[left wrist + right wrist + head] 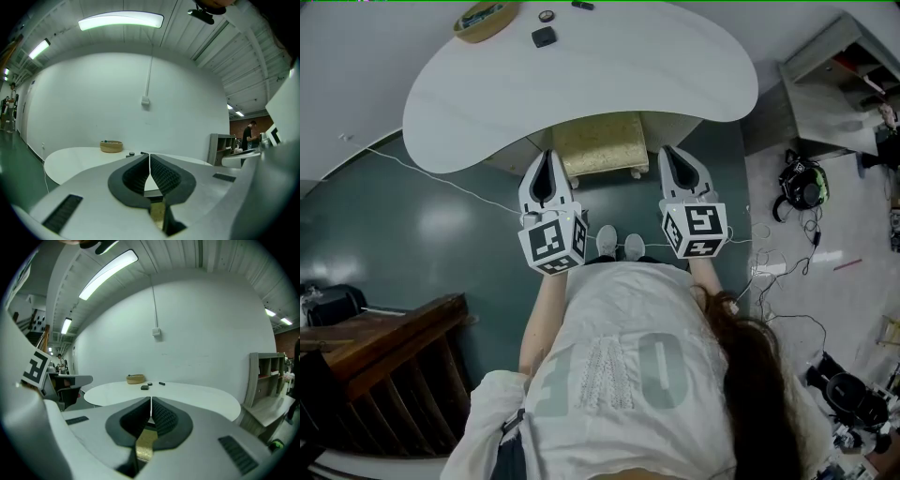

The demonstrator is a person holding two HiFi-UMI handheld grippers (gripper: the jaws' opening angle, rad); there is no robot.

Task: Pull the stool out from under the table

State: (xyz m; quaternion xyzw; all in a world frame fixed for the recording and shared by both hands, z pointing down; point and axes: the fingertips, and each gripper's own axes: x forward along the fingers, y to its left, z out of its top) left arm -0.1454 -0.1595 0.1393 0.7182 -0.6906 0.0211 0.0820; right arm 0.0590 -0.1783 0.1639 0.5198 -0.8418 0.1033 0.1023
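- Stool [602,142]: gold seat, back half tucked under the white table [628,84], front edge and two legs sticking out toward the person.
- Left gripper [547,157]: jaws together, nothing between them. It sits just beside the stool's left front corner, tips pointing at the table edge.
- Right gripper [670,152]: jaws also pressed together and empty. It is just off the stool's right front corner, tips at the table edge.
- So the stool lies between the two grippers, slightly ahead of them. Neither one grips it, and I can't tell from above whether either touches it.
- Left gripper view: pads closed along a thin line [149,161], a sliver of gold seat [157,213] showing low behind them, table top [75,161] beyond.
- Right gripper view: same picture, pads closed [151,404], gold seat [146,441] below, table [197,394] ahead.
- On the table's far side: basket [485,19] and a few small dark items near it.
- Person's shoes [619,244] are on the floor just short of the stool, between the grippers.
- Shelf [825,94] is right of the table.
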